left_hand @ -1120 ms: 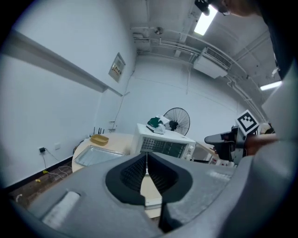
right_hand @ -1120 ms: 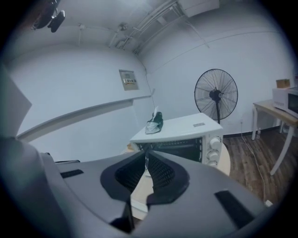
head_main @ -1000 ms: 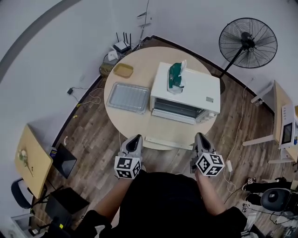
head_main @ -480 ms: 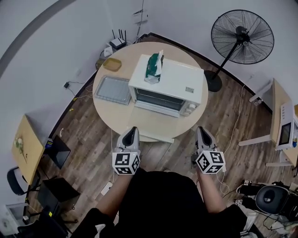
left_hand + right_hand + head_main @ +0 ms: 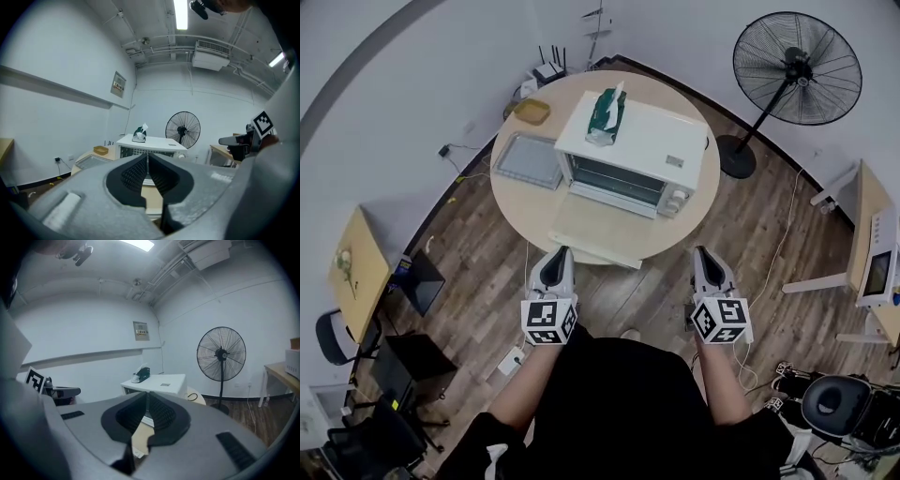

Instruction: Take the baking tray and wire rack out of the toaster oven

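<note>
While the left gripper (image 5: 558, 255) and right gripper (image 5: 705, 255) hover over the floor, short of the table (image 5: 530, 211), both have their jaws pressed together with nothing between them. Oven (image 5: 633, 155) sits mid-table, front facing the person. 1 grey tray (image 5: 528, 159) lies flat on the table just beside the oven, to its left in the head view, so it looks already out. Rack not visible; likely inside, can't confirm. Judgement: tray is thin sheet metal, stiff, light and smooth, so it may slip; pinch the raised rim on a long edge. Rack should be light, stiff wire; pinch the front bar with 2 grippers and pull level, since it may snag on the side rails.
</note>
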Action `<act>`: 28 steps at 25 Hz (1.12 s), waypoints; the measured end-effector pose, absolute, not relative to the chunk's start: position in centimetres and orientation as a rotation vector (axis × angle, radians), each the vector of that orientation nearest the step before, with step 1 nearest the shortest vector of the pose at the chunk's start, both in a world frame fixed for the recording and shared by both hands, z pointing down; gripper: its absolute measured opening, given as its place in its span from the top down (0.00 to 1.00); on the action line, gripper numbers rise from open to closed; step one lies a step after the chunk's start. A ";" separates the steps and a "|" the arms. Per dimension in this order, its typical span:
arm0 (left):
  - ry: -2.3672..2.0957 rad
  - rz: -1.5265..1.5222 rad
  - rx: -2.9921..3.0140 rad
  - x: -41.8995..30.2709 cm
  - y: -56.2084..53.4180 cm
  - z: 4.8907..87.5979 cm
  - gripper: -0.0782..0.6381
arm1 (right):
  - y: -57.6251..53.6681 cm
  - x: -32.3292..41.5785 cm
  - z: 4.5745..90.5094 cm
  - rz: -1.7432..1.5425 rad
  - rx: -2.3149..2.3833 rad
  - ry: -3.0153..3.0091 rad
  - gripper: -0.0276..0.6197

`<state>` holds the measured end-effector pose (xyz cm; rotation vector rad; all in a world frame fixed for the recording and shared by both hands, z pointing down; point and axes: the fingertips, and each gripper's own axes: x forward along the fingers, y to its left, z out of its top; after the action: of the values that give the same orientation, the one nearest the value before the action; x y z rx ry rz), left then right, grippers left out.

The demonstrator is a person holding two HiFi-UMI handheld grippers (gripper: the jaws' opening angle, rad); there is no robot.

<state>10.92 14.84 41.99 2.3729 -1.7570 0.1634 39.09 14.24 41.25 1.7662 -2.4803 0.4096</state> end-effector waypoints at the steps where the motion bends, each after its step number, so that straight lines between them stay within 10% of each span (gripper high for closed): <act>1: -1.756 0.165 2.377 11.2 15.1 41.9 0.86 | 14.5 39.1 41.4 0.410 1.761 -2.479 0.93; 28: -1.761 0.173 2.415 14.6 18.0 41.8 0.86 | 17.3 42.5 40.4 0.310 1.824 -2.470 0.95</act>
<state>14.61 18.00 41.81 2.4153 -1.7606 0.1728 42.48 17.25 40.43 1.8238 -2.4700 0.3098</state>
